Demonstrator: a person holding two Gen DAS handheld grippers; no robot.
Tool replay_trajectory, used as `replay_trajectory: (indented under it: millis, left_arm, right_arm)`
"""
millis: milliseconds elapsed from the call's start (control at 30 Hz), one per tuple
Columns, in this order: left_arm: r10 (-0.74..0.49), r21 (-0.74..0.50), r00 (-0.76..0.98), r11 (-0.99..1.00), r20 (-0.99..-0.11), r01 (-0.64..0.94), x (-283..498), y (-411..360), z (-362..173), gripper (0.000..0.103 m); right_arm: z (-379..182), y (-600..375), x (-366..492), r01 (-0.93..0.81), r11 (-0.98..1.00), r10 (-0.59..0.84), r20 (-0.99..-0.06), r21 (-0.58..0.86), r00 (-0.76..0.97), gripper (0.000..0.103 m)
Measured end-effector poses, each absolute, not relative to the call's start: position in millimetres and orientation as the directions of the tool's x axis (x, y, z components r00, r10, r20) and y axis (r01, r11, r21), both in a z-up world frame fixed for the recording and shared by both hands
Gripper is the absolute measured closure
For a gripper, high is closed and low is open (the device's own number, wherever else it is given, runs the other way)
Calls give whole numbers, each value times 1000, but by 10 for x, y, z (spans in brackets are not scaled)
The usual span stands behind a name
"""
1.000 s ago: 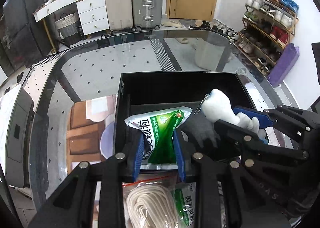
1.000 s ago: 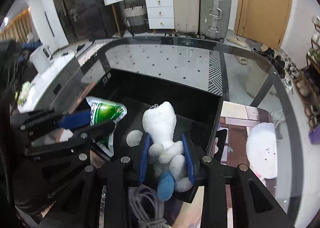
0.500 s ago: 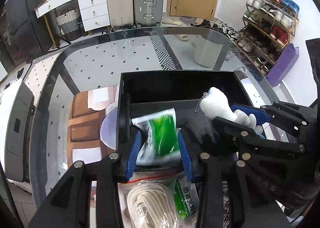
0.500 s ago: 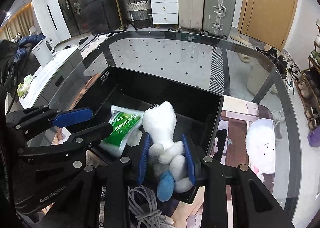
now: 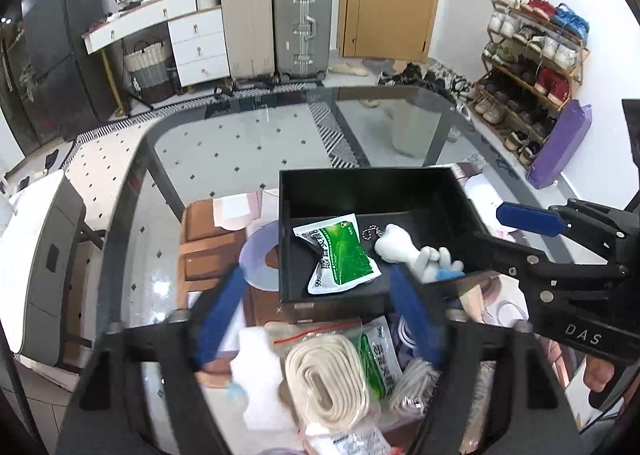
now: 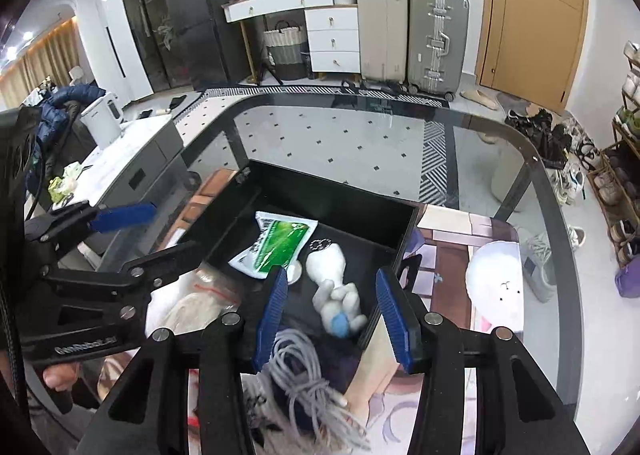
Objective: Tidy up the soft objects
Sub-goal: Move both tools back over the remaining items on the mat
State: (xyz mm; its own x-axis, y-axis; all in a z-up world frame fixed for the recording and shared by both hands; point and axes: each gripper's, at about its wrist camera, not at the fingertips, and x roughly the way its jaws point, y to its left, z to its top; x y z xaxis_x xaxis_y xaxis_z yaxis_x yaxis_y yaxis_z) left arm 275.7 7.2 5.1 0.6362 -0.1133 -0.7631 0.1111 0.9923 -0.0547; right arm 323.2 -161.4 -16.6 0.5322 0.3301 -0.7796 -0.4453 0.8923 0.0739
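A black open box [image 5: 362, 183] [image 6: 328, 195] stands on the glass table. Inside it lie a green-and-white packet [image 5: 340, 251] [image 6: 280, 243] and a white plush toy with a keychain [image 5: 404, 251] [image 6: 334, 283], side by side. My left gripper [image 5: 316, 319] is open and empty, pulled back above the near box edge; it also shows in the right wrist view [image 6: 156, 231]. My right gripper [image 6: 332, 319] is open and empty above the plush; it also shows in the left wrist view [image 5: 504, 227].
In front of the box lie a bagged cream rope coil [image 5: 328, 375], another green packet [image 5: 378, 359], a white foam piece [image 5: 260, 379] and a grey cord bundle [image 6: 308, 387]. A printed mat [image 6: 480, 287] covers the table at right. The table's far half is bare glass.
Both grippers opened and let go: the packet and the plush toy now lie in the box. Both grippers pulled back and up from the box.
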Motion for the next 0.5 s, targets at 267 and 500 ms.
replay_trajectory:
  millis: [267,500]
  left_arm:
    - [-95,-31,645,993,-758,110,2435,132,24,20]
    - [-111,-26,582,988,-806,152,2172,26,-244,19]
  right_arm:
    - [-217,-1682,2895,-502,864,328,-801,40,500,55]
    - [-441,-1705,2778,-523,852,308,-831,25,462,55]
